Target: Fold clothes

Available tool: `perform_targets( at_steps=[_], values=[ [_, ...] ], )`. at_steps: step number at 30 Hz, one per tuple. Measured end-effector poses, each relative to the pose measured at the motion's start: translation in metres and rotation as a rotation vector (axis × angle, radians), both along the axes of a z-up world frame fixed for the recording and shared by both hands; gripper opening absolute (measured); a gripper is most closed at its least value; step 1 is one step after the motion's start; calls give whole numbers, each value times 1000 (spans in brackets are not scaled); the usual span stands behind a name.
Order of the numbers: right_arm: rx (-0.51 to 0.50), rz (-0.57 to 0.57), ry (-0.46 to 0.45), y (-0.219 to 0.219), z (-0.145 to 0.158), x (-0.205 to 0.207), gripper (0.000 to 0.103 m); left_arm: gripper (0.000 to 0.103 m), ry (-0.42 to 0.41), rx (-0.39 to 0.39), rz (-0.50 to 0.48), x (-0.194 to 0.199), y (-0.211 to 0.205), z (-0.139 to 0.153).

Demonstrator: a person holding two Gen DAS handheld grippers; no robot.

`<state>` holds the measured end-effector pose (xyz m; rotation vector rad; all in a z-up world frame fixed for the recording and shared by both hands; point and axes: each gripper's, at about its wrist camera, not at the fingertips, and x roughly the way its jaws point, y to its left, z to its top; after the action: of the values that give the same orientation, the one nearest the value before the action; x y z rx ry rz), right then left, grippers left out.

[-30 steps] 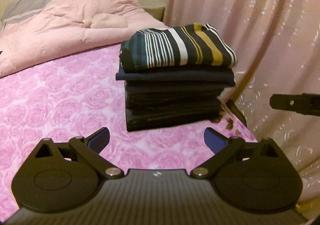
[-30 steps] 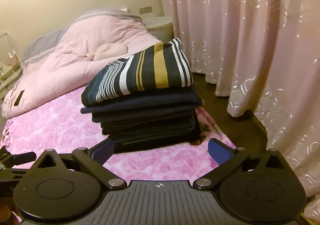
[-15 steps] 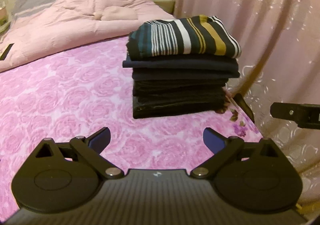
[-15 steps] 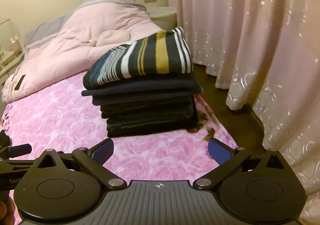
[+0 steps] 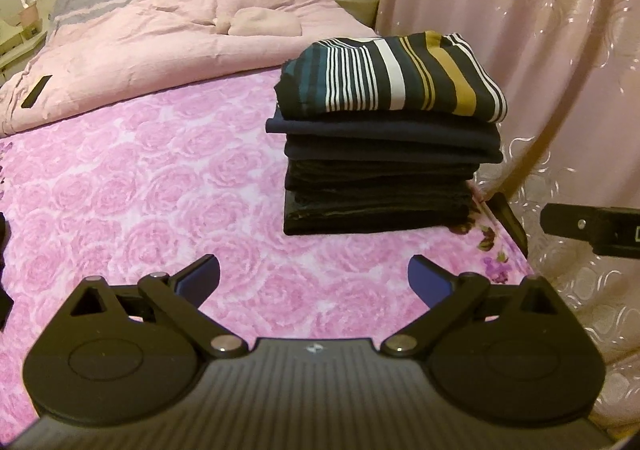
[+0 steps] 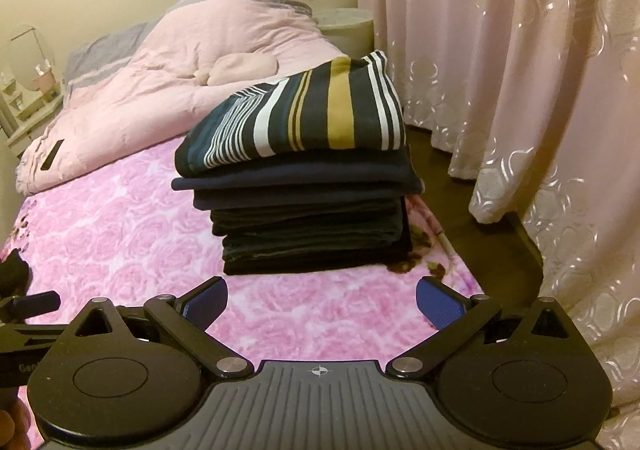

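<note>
From the left wrist camera, the left gripper [image 5: 314, 276] is seen with its blue-padded fingers spread wide apart and nothing held between them. The pile of folded clothes [image 5: 384, 166] is set on the pink rose-patterned bedspread [image 5: 132, 202] near the bed's right edge, well ahead of the fingers. A striped garment [image 5: 394, 76] is laid on top; the dark layers beneath are hard to tell apart. A bunched pink quilt [image 5: 180, 34] is heaped behind, and a pink curtain [image 5: 520, 30] is hung to the right. Part of the right gripper [image 5: 592, 228] is cut off at the right edge.

From the right wrist camera, the right gripper [image 6: 322, 300] is likewise shown spread wide and empty. The same pile [image 6: 312, 210] is seen straight ahead, its back edge hidden. Part of the left gripper is cut off at the lower left.
</note>
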<state>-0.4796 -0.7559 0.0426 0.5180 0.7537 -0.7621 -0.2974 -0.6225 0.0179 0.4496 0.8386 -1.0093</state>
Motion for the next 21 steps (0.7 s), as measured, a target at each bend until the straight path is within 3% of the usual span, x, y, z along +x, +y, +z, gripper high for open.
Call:
perform_targets(
  at_steps=[21],
  values=[
    [13,4,24,-8,-4,1,103,100,-9,-1,-32,-9,-12,-2]
  ],
)
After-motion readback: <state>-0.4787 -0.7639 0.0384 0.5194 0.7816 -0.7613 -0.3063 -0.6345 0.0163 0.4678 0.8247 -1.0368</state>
